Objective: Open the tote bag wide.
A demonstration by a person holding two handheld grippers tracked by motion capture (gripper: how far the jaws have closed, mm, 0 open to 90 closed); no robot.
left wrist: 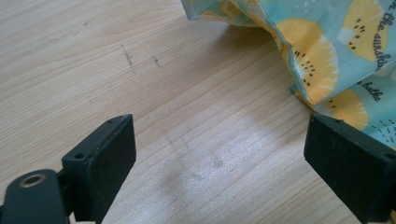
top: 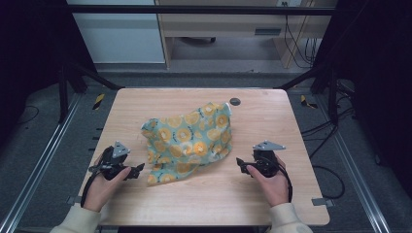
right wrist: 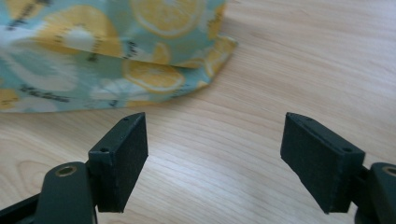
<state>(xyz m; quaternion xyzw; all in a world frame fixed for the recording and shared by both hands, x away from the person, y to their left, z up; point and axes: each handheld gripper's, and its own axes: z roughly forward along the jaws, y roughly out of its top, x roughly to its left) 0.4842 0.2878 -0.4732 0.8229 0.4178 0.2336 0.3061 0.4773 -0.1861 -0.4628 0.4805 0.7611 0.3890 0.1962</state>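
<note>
Both hands low on the table, left tool (top: 138,168) and right tool (top: 240,163) spread, flanking crumpled cloth (top: 189,138).

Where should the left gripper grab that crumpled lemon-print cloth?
Probably the cloth's near-left corner, coming in level from the left. That hem lies low on the table, just ahead of the left gripper, whose open jaws already face it; the middle is bunched high.
</note>
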